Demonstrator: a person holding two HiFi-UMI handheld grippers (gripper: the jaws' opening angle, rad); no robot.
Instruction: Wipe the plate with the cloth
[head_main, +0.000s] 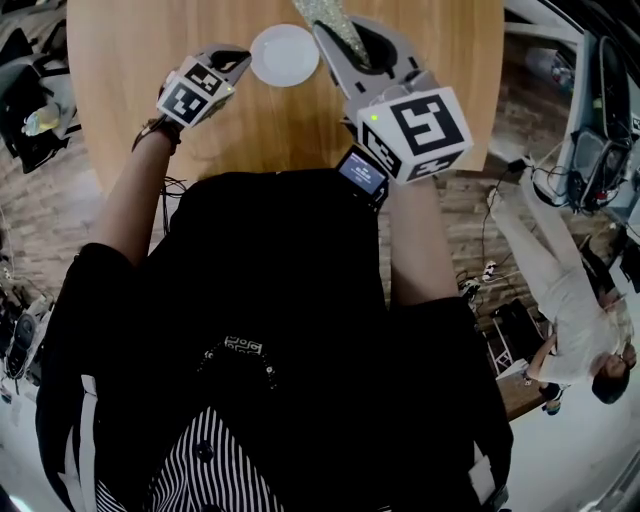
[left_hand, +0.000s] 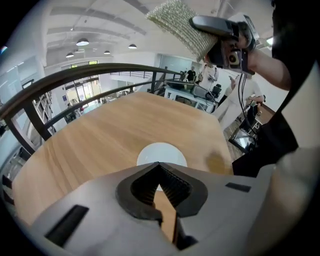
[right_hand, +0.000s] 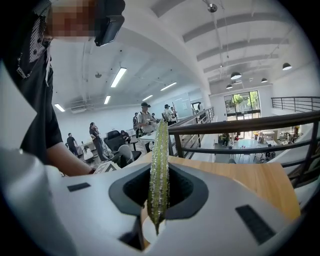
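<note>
The right hand-held gripper (head_main: 348, 32) pinches a cloth (head_main: 326, 12) above the desk (head_main: 140, 70); the left hand-held gripper (head_main: 240, 60), pressed together and empty, sits just beside the plate (head_main: 285, 55).

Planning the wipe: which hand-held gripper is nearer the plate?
Left. The left hand-held gripper sits low, just left of the plate; the right hand-held gripper holds the cloth raised above its right side.

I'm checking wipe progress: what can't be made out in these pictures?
Any dirt on the plate: too small, head view.
Far end of the cloth: cut off by the head view's top edge.
Near rim of the plate: behind the left gripper, left gripper view.
</note>
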